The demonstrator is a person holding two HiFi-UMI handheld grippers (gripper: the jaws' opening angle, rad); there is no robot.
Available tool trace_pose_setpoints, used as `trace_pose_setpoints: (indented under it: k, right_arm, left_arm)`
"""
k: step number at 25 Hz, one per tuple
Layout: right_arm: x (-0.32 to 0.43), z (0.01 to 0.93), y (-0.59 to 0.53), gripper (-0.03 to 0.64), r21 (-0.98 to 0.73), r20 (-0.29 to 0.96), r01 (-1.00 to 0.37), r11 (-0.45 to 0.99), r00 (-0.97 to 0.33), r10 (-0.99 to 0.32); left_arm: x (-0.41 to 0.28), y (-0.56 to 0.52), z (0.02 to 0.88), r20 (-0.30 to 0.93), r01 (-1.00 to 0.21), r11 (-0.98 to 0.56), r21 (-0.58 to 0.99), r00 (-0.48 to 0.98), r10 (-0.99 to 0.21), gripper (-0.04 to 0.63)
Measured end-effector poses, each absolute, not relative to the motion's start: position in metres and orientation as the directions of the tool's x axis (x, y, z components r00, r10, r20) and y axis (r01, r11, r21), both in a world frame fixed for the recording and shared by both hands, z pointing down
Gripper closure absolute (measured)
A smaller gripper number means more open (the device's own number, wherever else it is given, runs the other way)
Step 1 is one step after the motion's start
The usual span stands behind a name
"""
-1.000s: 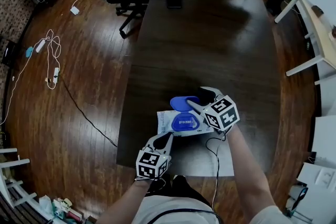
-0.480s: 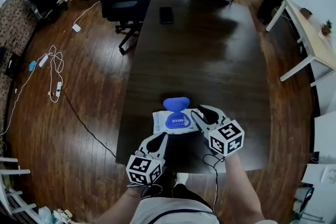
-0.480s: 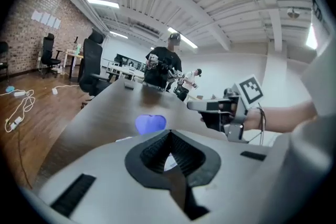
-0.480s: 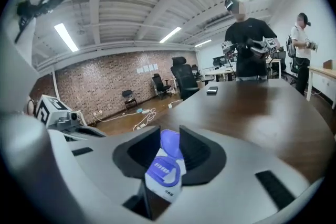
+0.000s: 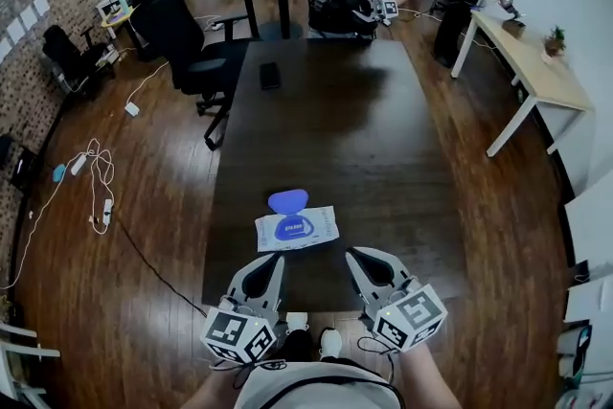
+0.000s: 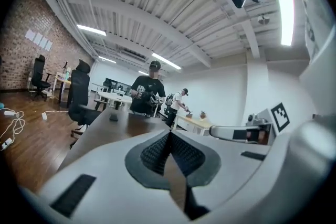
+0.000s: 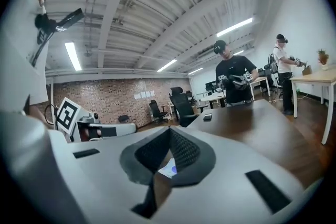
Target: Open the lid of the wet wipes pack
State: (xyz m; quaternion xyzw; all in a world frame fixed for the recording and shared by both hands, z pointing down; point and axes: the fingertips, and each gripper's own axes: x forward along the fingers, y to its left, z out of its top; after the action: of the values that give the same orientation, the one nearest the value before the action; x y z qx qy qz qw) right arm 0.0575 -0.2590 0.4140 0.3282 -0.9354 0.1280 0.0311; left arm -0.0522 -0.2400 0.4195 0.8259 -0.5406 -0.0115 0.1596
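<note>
Head view: L gripper point(image 5: 272, 259), R gripper point(image 5: 356, 256) level, side-by-side; L jaws together, R's just closed, empty.

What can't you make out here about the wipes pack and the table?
- Print on the wet wipes pack: too small, head view.
- Opening under the blue lid: too small, head view.
- Dark flat object far along the table: too small to identify, head view.
- Left gripper view: pack hidden behind the left gripper's body.

A phone point(image 5: 270, 76) lies on the dark table point(image 5: 364, 139), a black office chair point(image 5: 187, 43) beside it.
</note>
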Motion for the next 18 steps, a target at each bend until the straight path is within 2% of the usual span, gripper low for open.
trace_pose_setpoints:
  k: [8,14,18]
  right_arm:
    - [0.119,0.394,-0.212,0.609,-0.226,0.086,-0.626,0.746,-0.776,-0.625]
    - [0.123,0.398,-0.18,0.609,-0.199,0.08,-0.601,0.774,-0.797,-0.598]
    - [0.12,0.394,-0.151,0.609,-0.212,0.066,-0.599,0.772,-0.797,-0.601]
  left_arm:
    - [-0.011,-0.19,0.395,0.135,-0.891,-0.373,0.257,0.416,-0.899,0.594]
    - [-0.016,-0.154,0.401,0.158,-0.902,-0.353,0.248,0.397,-0.904,0.594]
    - [-0.027,-0.135,0.397,0.13,-0.904,-0.359,0.232,0.395,-0.91,0.594]
